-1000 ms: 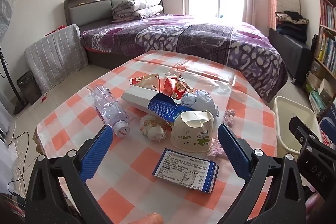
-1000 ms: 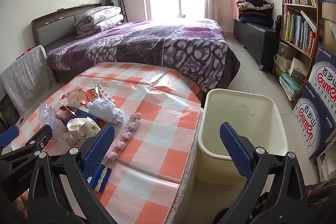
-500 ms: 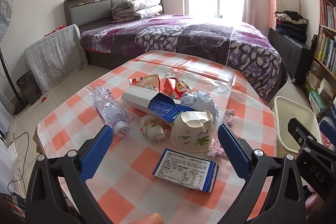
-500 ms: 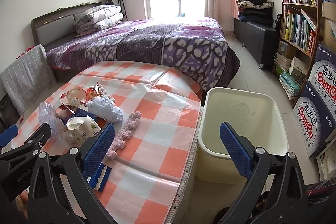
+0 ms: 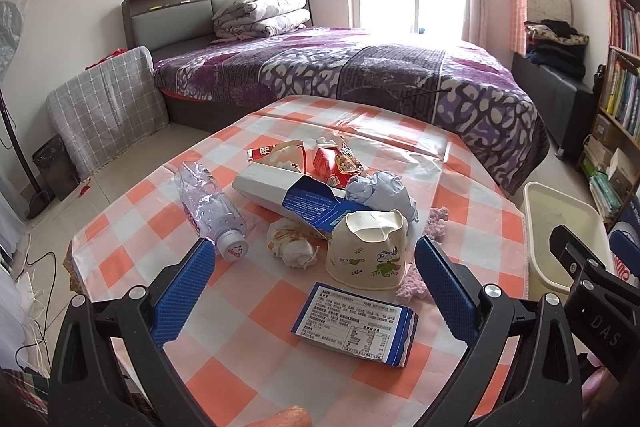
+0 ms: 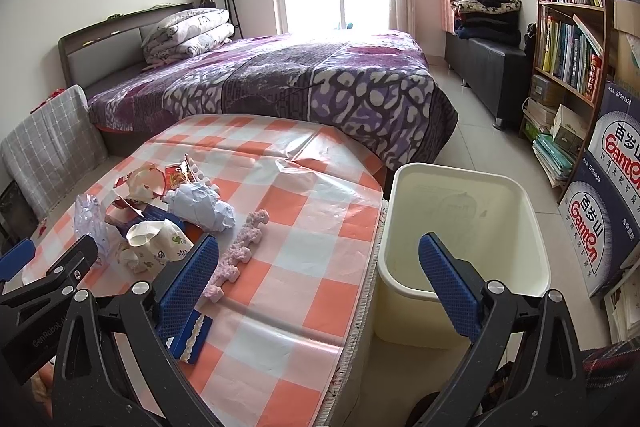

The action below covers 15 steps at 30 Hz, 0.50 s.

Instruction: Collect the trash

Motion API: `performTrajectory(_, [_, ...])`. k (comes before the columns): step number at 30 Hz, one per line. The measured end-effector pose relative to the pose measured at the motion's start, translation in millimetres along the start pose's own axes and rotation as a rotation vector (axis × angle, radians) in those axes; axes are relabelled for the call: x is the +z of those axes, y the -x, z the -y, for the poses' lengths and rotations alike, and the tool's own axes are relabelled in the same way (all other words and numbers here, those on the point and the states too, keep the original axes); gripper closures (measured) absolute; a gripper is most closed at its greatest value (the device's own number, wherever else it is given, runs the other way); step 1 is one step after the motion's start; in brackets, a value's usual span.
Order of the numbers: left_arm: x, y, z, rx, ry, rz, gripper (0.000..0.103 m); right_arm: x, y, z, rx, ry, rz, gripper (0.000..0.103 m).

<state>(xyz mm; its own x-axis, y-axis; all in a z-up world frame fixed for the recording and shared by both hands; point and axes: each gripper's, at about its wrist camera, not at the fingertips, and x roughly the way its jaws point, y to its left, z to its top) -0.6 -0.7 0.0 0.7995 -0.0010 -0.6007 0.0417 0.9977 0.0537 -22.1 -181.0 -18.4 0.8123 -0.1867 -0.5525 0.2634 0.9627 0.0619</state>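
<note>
Trash lies on the checked table (image 5: 140, 227): a clear plastic bottle (image 5: 210, 213), a white and blue carton (image 5: 288, 197), a crumpled paper ball (image 5: 292, 243), an upturned paper cup (image 5: 368, 253), a flat blue packet (image 5: 356, 325), crumpled blue paper (image 5: 380, 191), red wrappers (image 5: 332, 159) and a pink foam strip (image 6: 240, 255). My left gripper (image 5: 316, 287) is open and empty, just short of the cup and packet. My right gripper (image 6: 320, 281) is open and empty, over the table's right edge beside the cream bin (image 6: 516, 211).
The cream bin stands on the floor right of the table and looks empty. A bed (image 6: 300, 83) lies beyond the table. A bookshelf (image 6: 572, 39) and stacked boxes (image 6: 604, 211) line the right wall.
Both grippers have hardly moved; the right view has shifted slightly. Nothing was picked up or let go.
</note>
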Motion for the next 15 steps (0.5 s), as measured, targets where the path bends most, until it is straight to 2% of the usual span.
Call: performTrajectory(15, [-0.3,0.1,-0.3,0.000,-0.001,0.001,0.006,-0.3,-0.1,0.3,-0.001,-0.006,-0.002,0.007])
